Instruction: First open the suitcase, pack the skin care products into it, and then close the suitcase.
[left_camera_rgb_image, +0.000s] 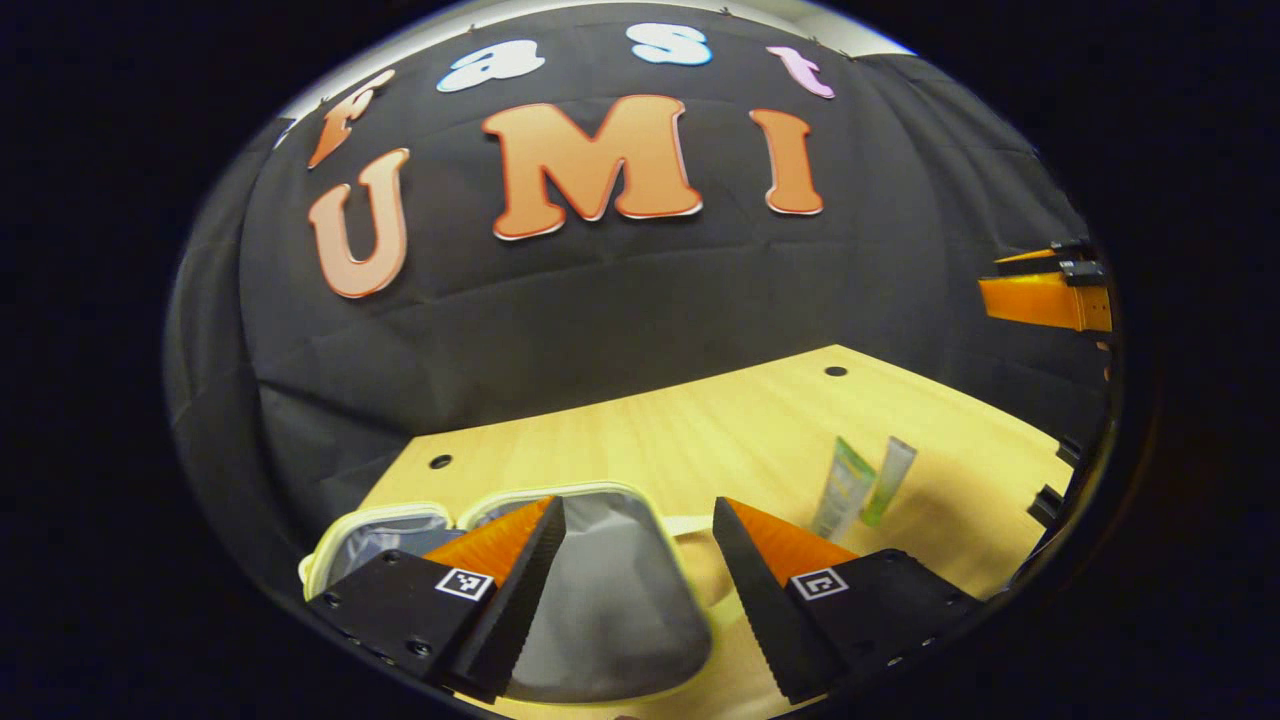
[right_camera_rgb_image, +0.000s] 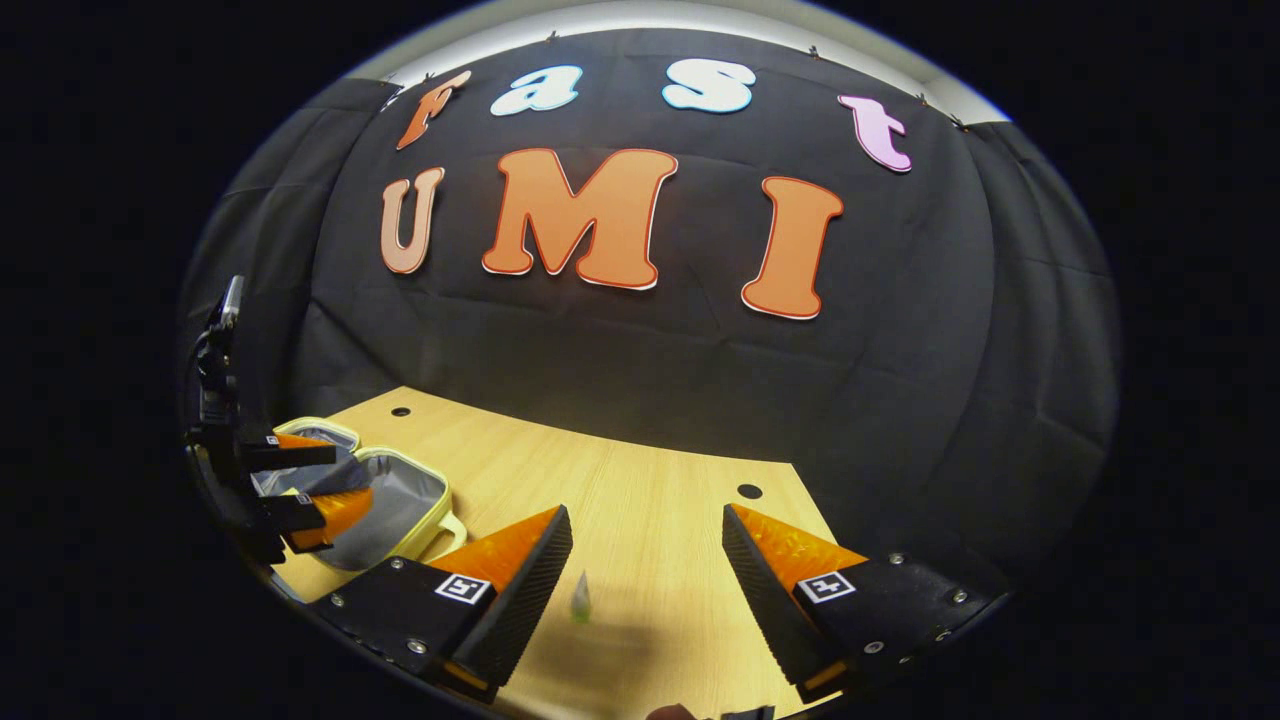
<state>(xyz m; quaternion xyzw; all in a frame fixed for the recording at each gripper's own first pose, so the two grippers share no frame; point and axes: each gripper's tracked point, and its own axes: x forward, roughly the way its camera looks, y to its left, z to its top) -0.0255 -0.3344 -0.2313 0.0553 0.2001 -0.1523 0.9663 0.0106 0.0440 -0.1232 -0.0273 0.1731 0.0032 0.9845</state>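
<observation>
Skin care tubes, two slim soft plastic ones, a green-and-white one (left_camera_rgb_image: 843, 487) and a paler one (left_camera_rgb_image: 888, 480) just beside it, stand or lean on the light wooden table (left_camera_rgb_image: 700, 430) in the left gripper view, ahead and to the right of the left gripper (left_camera_rgb_image: 638, 520), their long axes running roughly upright and slightly tilted. That gripper's two fingers are spread wide with nothing between them, and they hang over the small suitcase (left_camera_rgb_image: 610, 590), a pale yellow-rimmed case with a grey fabric lining, which lies open flat on the table directly below and in front. At the far right edge of this view, part of the other gripper (left_camera_rgb_image: 1050, 295) shows, raised above the table. In the right gripper view, the right gripper (right_camera_rgb_image: 647, 530) is likewise spread apart and empty, and a tube (right_camera_rgb_image: 581, 598) shows close below, between its fingers and nearer the left finger, seen end-on and somewhat blurred. Farther off at the left edge, the open suitcase (right_camera_rgb_image: 400, 500) lies on the table (right_camera_rgb_image: 640, 480) with the left gripper (right_camera_rgb_image: 330, 478) poised over it. Judging from this, the right gripper is the nearer one to the tubes and would need to come down almost straight to take one.
</observation>
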